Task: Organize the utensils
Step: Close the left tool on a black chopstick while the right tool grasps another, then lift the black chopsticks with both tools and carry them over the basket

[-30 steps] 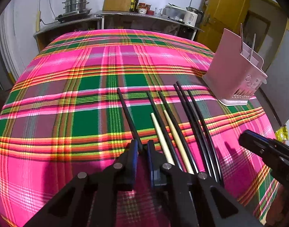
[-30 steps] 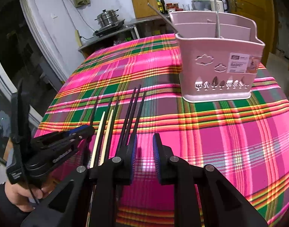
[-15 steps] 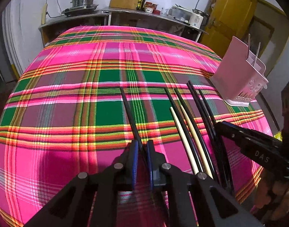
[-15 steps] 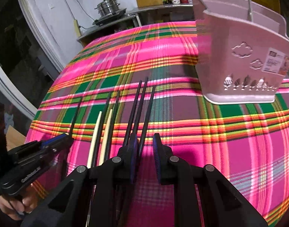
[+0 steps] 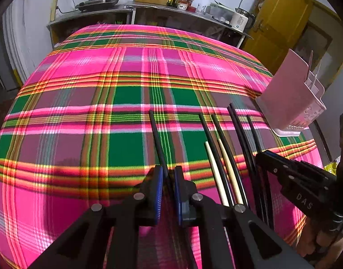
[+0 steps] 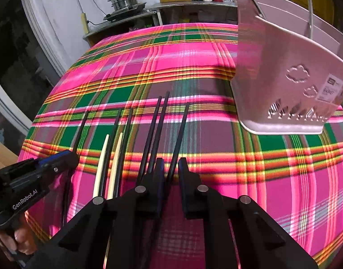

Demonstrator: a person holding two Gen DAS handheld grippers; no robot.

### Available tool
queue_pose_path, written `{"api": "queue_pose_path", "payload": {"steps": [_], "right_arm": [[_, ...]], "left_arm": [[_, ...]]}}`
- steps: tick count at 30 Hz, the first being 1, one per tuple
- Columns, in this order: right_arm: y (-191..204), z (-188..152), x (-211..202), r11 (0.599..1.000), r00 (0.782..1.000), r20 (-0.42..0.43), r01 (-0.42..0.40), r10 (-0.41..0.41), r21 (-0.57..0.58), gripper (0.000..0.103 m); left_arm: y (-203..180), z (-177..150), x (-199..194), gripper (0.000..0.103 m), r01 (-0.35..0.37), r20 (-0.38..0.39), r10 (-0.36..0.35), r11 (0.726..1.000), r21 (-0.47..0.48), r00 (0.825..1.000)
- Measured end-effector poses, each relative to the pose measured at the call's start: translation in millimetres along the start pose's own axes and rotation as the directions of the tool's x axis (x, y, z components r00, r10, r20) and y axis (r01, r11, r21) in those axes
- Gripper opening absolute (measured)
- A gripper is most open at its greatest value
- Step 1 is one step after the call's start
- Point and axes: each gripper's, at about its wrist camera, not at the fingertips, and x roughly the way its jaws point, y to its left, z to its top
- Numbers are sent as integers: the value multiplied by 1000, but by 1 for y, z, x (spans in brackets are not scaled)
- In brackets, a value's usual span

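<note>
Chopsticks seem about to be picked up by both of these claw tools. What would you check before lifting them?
1. Left gripper lined up on one stick: ok, the lone black chopstick runs between its fingers.
2. Left grip firm: cannot tell, fingers look nearly closed, contact hidden.
3. Right gripper on a single stick: ok, only the rightmost black chopstick lies in its gap.
4. Right grip closed: not ok, a gap shows beside the stick.
5. Neighbours out of the way: not ok, two black chopsticks lie against its left finger.
6. Pink basket ready: ok, upright on the tablecloth.
</note>
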Motion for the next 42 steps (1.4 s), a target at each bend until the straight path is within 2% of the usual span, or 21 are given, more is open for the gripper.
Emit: {"api": "queue_pose_path", "payload": {"steps": [11,13,17,24,30,42], "right_arm": [[3,9,6,998,999,0,37,-37,-41,8],[2,12,6,999,999,-6,35,-35,-35,7],[-3,13,2,1000,1000,-12,-9,9,-13,5],[-9,16,-37,999,996,72,-53,53,7,5],[-13,23,-79,996,984,158,-82,77,22,5],[-13,21,-142,994,958,268,-105,98,13,5]], "left_arm": [[-20,5,8,9,-100,38,96,988,119,995],[-20,6,9,7,-99,34,95,988,122,995],[-16,9,3,5,-67,27,64,992,103,998],[-16,19,-39,5,1,91,-10,995,98,996],[-17,28,-89,5,68,169,-85,992,104,982],[-30,30,-148,5,115,244,-148,983,145,958]]}}
